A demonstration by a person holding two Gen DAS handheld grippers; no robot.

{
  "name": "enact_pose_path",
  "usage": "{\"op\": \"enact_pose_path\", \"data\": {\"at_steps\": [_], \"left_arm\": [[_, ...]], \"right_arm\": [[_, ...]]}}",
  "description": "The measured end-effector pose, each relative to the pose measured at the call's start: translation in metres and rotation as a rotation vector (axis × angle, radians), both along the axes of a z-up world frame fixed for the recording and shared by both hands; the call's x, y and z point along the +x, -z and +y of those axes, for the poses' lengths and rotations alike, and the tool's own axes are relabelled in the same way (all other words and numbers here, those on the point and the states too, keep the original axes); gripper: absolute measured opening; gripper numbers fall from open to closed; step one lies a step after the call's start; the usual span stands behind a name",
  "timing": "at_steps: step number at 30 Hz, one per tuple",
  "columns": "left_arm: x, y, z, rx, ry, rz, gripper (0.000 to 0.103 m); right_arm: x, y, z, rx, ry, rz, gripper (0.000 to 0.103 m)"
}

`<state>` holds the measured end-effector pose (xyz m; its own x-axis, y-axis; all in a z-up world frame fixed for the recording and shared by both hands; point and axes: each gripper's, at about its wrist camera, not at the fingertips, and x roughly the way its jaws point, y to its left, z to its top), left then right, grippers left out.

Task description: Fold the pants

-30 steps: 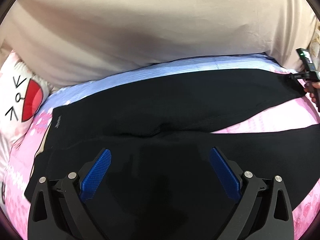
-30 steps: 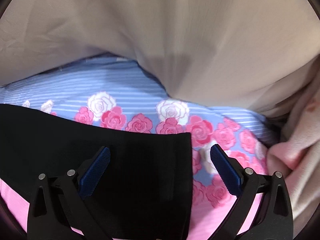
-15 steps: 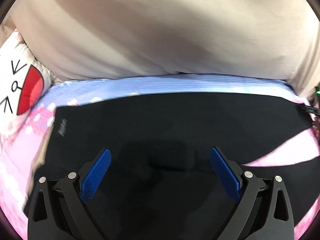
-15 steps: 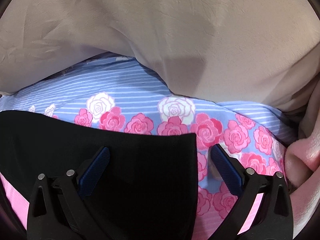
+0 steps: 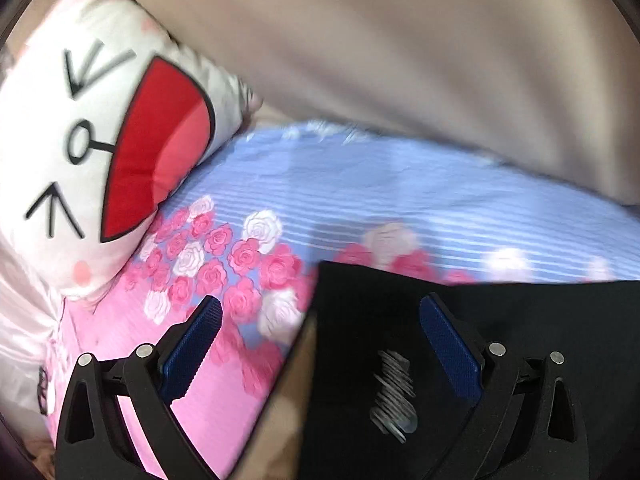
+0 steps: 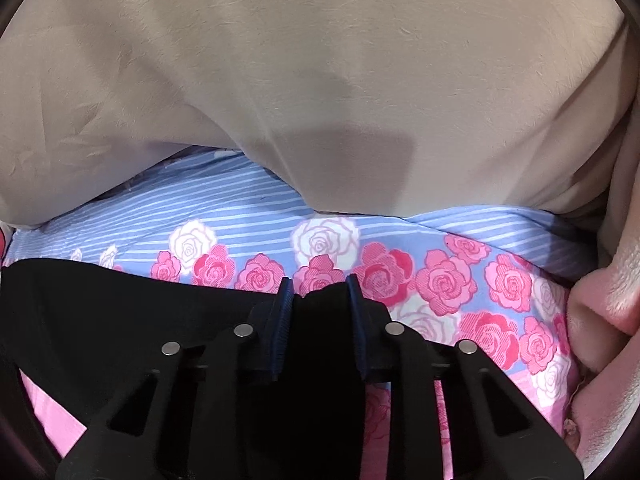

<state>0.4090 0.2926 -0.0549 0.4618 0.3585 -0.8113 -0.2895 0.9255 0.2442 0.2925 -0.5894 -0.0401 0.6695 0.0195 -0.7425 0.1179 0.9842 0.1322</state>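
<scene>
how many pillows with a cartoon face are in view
1: the white pillow with the red open mouth lies at the left of the left wrist view, beside the rose-print sheet. Others may be hidden out of frame.

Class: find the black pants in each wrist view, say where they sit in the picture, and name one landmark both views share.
Left wrist: pants fill the lower right, their edge running between the open left gripper fingers.
Right wrist: pants cover the lower left and centre, a bunched end pinched in the right gripper.
Shared landmark: rose-print sheet under the beige curtain.
</scene>
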Motion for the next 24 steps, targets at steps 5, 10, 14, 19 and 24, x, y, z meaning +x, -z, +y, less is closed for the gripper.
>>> {"op": "enact_pose_path", "data": {"at_steps": [5,10,14,19,24], "left_arm": [[0.012,0.012,0.015,-0.182,0.056,-0.015,0.045],[-0.014,-0.015,-0.004,-0.188,0.114,-0.037,0.021],[-0.071,-0.066,-0.011,-0.301,0.203,-0.143,0.004],[-0.16,-0.121,-0.029,-0.344,0.336,-0.237,0.005],[-0.272,-0.144,-0.032,-0.342,0.468,-0.241,0.007]], "right_arm": [[0.004,-0.003,0.029,-0.018,0.009,0.004,0.013],[-0.008,-0.025,0.036,-0.034,0.013,-0.058,0.011],[-0.056,-0.073,0.055,-0.026,-0.026,-0.173,0.01],[-0.147,-0.123,0.077,-0.034,-0.095,-0.297,0.01],[-0.254,-0.13,0.091,-0.063,-0.171,-0.31,0.011]]}}
